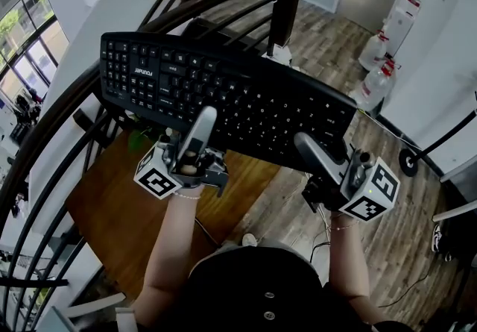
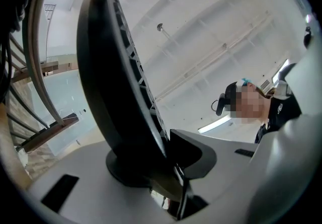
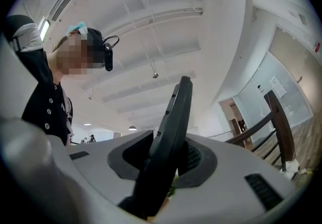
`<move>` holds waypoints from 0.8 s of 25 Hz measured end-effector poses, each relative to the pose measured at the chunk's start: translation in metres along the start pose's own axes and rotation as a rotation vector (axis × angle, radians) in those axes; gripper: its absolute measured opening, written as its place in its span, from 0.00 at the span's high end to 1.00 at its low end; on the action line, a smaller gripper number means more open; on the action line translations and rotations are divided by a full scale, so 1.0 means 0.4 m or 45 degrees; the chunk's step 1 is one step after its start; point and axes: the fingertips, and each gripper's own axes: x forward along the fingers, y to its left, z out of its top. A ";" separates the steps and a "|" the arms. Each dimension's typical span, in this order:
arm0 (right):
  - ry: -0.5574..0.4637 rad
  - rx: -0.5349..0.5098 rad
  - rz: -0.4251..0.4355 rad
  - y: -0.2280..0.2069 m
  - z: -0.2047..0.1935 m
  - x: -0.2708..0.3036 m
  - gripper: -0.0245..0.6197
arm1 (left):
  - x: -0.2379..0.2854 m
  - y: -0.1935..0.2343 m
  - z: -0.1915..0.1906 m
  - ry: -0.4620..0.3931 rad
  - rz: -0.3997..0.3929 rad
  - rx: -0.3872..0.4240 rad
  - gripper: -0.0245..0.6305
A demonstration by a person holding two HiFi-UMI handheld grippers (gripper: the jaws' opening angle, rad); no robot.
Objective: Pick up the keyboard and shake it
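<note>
Railing of dark curved bars and a wooden table lie well below and beyond the two grippers, and the keyboard touches neither. The black keyboard hangs in the air above the table, tilted so that its key face turns up toward the person, with its long near edge pinched at two places. The left gripper bites that edge a little left of the middle and the right gripper bites it near the right end. The two holds sit well apart, most likely so that the long, light keyboard cannot swing or twist about a single grip when it is jolted. In the left gripper view the keyboard rises edge-on straight out of the jaws, which press against both its faces. The right gripper view shows the same: the keyboard stands up between jaws clamped on it. Both tools point upward and carry the keyboard from beneath its lower edge. The pick-up part of the task looks met, but whether the shaking is to come, under way or over cannot be settled from one moment.
</note>
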 end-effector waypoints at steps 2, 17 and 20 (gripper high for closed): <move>0.019 -0.021 0.006 0.005 0.007 0.003 0.76 | -0.002 0.000 0.000 -0.031 -0.012 -0.026 0.78; 0.088 -0.103 0.035 0.024 0.022 0.020 0.76 | -0.024 0.006 -0.001 -0.121 -0.046 -0.125 0.78; 0.092 -0.105 0.035 0.026 0.024 0.022 0.76 | -0.020 0.000 0.001 -0.137 -0.063 -0.136 0.78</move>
